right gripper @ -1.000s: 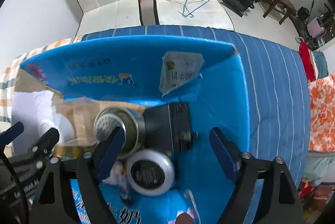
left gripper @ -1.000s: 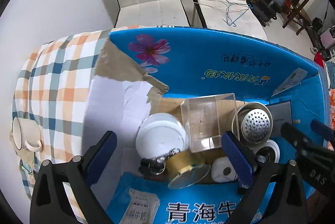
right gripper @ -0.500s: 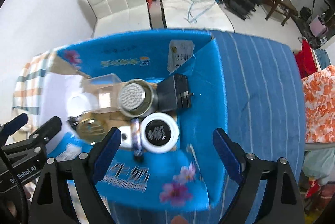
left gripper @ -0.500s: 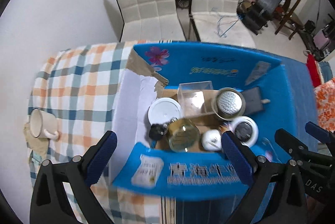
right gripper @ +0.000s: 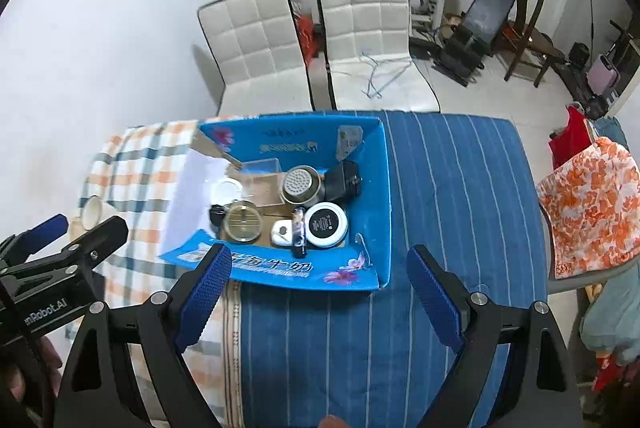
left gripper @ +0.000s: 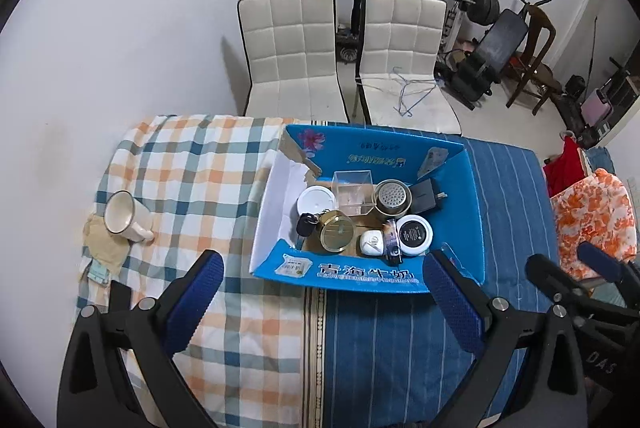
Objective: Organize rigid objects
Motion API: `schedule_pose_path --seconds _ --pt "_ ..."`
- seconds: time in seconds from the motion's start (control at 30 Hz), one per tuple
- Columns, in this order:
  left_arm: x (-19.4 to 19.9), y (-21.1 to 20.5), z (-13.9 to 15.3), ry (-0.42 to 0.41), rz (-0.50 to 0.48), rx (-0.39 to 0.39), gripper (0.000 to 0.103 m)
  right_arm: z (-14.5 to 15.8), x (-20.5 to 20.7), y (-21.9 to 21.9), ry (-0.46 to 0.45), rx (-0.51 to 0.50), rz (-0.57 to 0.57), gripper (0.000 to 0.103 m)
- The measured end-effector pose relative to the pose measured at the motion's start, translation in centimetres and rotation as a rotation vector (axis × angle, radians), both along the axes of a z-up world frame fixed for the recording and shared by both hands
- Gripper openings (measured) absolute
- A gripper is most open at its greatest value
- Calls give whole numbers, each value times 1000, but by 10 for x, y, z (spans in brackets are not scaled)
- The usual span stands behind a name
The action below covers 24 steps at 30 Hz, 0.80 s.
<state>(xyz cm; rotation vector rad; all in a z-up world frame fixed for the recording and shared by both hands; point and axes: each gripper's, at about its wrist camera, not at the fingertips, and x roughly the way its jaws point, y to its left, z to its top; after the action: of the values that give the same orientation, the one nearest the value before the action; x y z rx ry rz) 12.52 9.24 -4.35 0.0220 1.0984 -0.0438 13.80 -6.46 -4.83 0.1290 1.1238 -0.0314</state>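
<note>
Blue-padded left tool (left gripper: 322,294) and right tool (right gripper: 318,288) hover spread above box (left gripper: 472,196).

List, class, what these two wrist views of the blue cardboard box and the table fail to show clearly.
- Printed label on the round black-topped white jar: too small to read in either view.
- Floor of the blue cardboard box: mostly covered by its contents.
- Cream mug: partly hidden behind the left gripper's arm in the right wrist view.
- Small dark object beside the gold-rimmed glass lid: too small to identify.
</note>
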Motion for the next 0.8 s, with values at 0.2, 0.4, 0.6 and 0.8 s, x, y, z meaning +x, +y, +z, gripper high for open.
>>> schedule_pose_path --seconds 0.2,0.4,0.6,0.8 --pt "-24 4 19 -19 11 -4 102 33 -27 1 -32 -11 12 91" --pt "-36 2 25 -23 7 16 102 48 -41 2 -47 -35 21 91" --pt "-42 2 25 -18 4 13 102 51 -47 2 -48 -48 15 91" --pt "-50 -1 26 -12 3 15 102 47 -48 1 -34 -58 11 91"
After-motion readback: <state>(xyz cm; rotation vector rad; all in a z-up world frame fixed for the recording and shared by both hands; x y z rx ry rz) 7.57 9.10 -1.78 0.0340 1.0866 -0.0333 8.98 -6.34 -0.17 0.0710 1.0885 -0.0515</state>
